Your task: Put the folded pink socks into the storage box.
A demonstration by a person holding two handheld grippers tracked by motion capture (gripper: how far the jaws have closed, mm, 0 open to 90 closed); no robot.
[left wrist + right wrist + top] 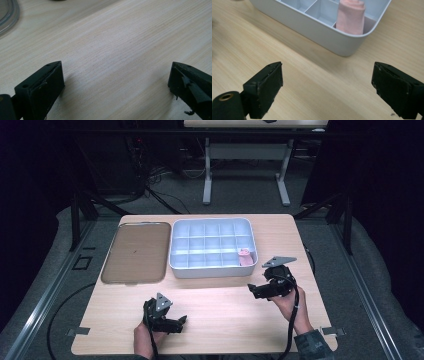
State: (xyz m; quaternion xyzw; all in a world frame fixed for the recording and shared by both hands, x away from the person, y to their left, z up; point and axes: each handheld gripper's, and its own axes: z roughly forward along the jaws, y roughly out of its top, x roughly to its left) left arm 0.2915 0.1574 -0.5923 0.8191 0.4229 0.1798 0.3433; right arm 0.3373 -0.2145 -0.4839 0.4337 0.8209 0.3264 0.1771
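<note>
Pale wooden table (215,310); both grippers' fingers wide apart, empty; pink roll (351,15), seemingly cloth, in tray (317,30).

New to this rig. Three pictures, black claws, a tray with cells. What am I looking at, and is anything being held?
No robot here: a person holds a two-jaw gripper in each hand. The high view looks down on the wooden table; the left gripper sits at the near edge, the right gripper near the white compartment tray. The other two pictures come from cameras riding on each gripper, looking along its black jaws. On the table: the compartment tray, a flat brown tray to its left, and a pink roll standing in the compartment tray's near right corner cell. Both grippers' jaws stand wide apart over bare wood; nothing is held.
</note>
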